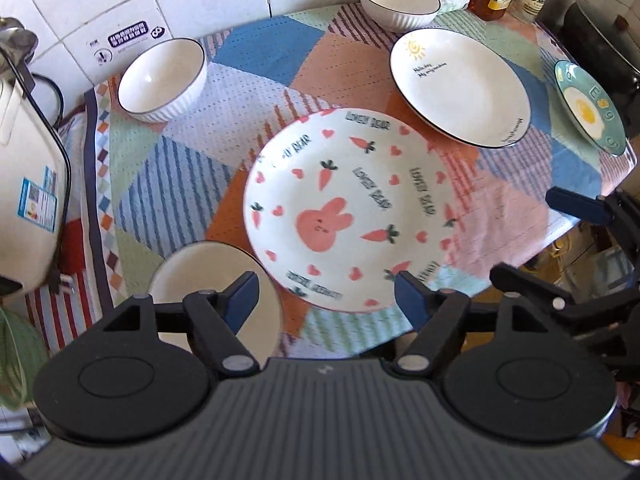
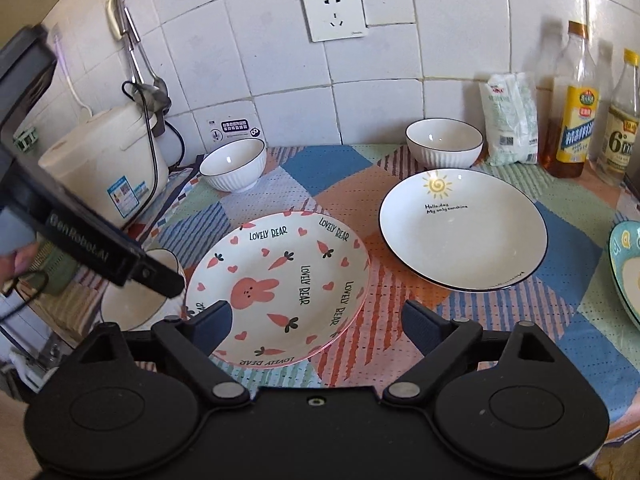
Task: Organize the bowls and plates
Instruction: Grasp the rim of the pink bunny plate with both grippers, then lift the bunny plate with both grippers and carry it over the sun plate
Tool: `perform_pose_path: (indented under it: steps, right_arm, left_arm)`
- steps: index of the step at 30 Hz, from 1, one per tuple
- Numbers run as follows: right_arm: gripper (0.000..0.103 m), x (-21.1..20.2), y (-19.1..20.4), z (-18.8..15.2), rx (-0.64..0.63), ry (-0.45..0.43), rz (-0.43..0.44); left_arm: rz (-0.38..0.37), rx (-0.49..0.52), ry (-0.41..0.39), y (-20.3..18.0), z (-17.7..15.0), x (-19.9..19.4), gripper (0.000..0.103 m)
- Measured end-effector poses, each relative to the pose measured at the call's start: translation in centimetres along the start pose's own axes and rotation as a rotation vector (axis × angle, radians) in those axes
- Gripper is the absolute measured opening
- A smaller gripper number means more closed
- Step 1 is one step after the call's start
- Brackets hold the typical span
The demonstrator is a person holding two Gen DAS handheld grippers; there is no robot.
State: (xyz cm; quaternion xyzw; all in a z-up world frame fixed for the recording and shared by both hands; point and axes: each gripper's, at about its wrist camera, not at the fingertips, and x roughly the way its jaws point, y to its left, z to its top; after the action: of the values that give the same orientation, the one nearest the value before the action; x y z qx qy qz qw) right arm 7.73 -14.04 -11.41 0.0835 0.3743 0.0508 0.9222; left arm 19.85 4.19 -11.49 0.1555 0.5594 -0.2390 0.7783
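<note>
A: Largest first?
B: Patchwork-covered tabletop [image 2: 500, 312] across mid frame. Rice cooker [image 2: 108, 168] at left edge.
A: Plates?
B: Rabbit plate [image 2: 276, 288] at centre, flat on cloth. Sun plate [image 2: 464, 228] right of centre, apart from it. Egg plate [image 1: 590, 106] at far right edge.
A: Bowls?
B: Ribbed bowl [image 2: 234, 164] upper left by cooker; second ribbed bowl [image 2: 444, 142] upper centre, just behind sun plate. Third bowl [image 1: 216, 280] lower left, partly hidden.
A: Grippers?
B: Left gripper [image 1: 324, 296] spread wide, empty, above rabbit plate's near rim. Right gripper [image 2: 316, 324] likewise wide, holding nothing.
</note>
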Motion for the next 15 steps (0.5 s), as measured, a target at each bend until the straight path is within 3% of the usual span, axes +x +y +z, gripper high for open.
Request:
perform_pose_path:
  steps: [4,10,13,15]
  right_arm:
    - [0.094,1.9,0.3,-1.1,0.048,0.029,0.044]
    - [0.093,4.1,0.7,-2.5,0.149,0.002,0.041]
    - [0.089,5.7,-0.3,-3.2,0.252,0.024,0.022]
    - [0.078,7.3,-0.8,-3.5,0.29,0.093,0.02]
  left_arm:
    - [-0.001,0.034,-0.046,2.0,0.6,1.2,0.086]
    - [0.007,0.095,-0.062,4.2,2.5,3.6,0.086]
    - [-0.017,0.088,-0.043,5.3,3.5,5.3,0.086]
    - [-0.014,0.107,-0.027,5.5,3.9,6.4,0.086]
